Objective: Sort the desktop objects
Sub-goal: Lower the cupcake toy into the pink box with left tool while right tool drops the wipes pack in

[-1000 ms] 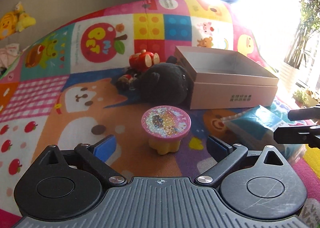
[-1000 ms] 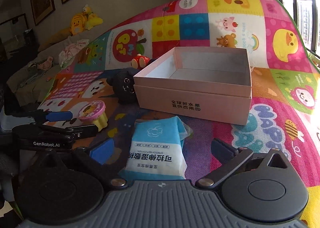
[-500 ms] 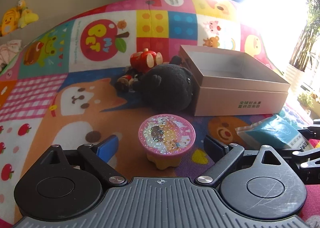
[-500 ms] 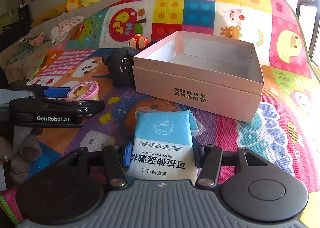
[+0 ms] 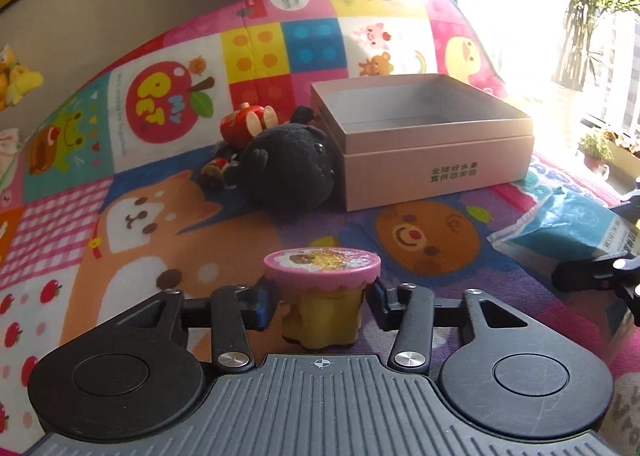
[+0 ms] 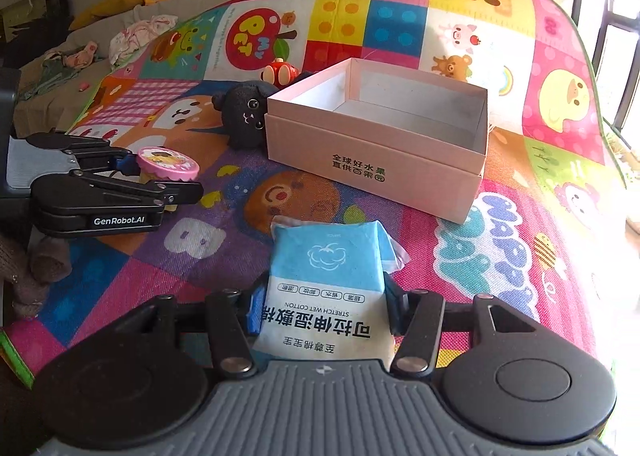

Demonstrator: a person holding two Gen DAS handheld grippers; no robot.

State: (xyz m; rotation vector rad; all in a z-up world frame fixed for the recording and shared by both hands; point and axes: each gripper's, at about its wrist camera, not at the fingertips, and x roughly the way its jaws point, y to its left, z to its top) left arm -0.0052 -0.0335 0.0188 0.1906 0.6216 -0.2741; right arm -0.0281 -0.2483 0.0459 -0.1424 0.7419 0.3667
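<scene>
Both hand-held grippers are clamped: left [image 5: 322, 302] on the pink-lidded toy [image 5: 322, 296] (yellow base), right [image 6: 318, 308] on the wipes pack [image 6: 326, 288].

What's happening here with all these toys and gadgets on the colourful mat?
A person is tidying up with a pair of hand-held tongs. The left tongs have closed around the yellow base of a small pink-topped toy, and the right tongs grip a blue pack of wet cotton wipes. Both things sit low on the play mat. The open pink box ahead holds nothing yet; a black plush toy lies beside it.
</scene>
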